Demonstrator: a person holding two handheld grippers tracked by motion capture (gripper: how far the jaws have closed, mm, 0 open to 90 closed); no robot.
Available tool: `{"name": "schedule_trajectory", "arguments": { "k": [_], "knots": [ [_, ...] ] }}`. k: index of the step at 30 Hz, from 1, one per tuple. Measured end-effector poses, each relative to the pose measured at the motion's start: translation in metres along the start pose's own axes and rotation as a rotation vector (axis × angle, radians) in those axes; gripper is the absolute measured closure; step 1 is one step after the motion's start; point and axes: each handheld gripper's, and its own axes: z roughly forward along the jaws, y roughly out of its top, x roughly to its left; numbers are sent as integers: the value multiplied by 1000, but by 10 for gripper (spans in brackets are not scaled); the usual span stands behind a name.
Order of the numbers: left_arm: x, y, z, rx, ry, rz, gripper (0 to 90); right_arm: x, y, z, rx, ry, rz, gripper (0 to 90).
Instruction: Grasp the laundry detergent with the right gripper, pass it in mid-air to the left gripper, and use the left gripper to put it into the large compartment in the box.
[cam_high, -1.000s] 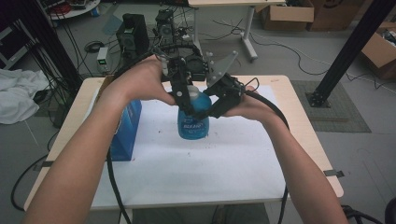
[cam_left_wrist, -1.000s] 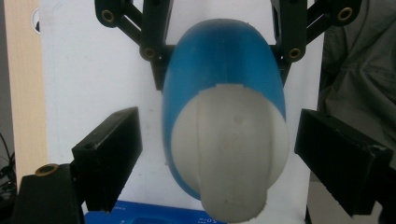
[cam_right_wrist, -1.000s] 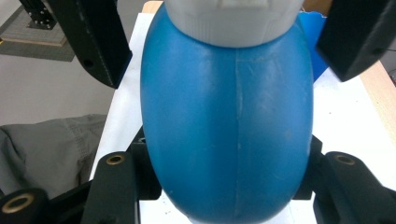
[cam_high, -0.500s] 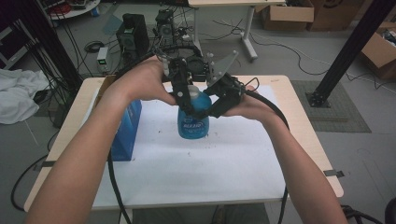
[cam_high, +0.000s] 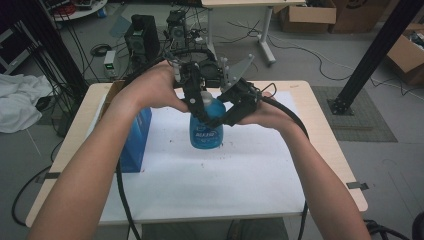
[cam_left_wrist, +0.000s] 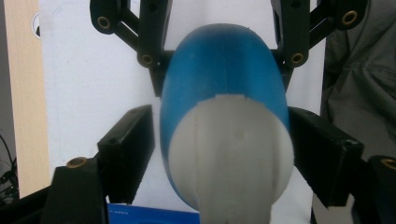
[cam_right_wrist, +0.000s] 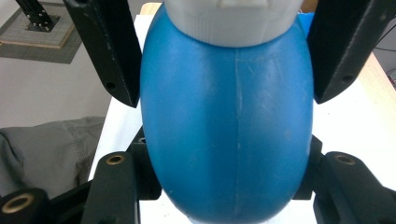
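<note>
Blue bottle (cam_high: 206, 125) upright, long axis vertical — cap up

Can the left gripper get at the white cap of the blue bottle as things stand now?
Probably yes: the left gripper already straddles the white cap of the blue bottle, jaws just closing, nothing between. The right gripper clamps the body lower.

One blue bottle (cam_high: 206, 125) with one white cap (cam_left_wrist: 231, 154) is standing at the counter's (cam_high: 330, 150) centre, while two tools, the left tool (cam_high: 196, 100) and the right tool (cam_high: 226, 111), are meeting on it. One blue box (cam_high: 136, 142) is sitting at nine o'clock, one white sheet (cam_high: 225, 185) is covering the top, and two cardboard boxes (cam_high: 305, 15) are lying on the floor at one o'clock.
</note>
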Motion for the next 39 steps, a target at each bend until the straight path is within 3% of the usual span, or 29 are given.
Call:
{"name": "schedule_trajectory", "arguments": {
  "k": [14, 19, 27, 30, 31, 34, 38, 39],
  "knots": [
    [0, 0, 1, 0, 8, 10, 334, 0, 0, 0, -1, -3, 0, 446],
    [0, -2, -1, -22, 13, 12, 376, -1, 0, 0, -7, -11, 1, 446],
    [0, -3, 0, -27, 12, 9, 380, -1, 0, 0, -6, -9, 4, 445],
    [1, -4, -1, -33, 18, 17, 383, -3, -1, 0, -2, -27, -17, 443],
    [1, -4, -1, -34, 14, 12, 384, -2, 0, 0, -10, -6, 2, 442],
    [1, -5, -2, -31, 14, 19, 385, -1, 0, 1, -20, -11, 20, 437],
    [2, -8, -4, -41, 17, 15, 386, -1, -1, 1, -35, -3, 7, 412],
    [2, -9, -4, -39, 9, 15, 386, -1, -1, 1, -47, -31, -9, 357]
  ]
}}
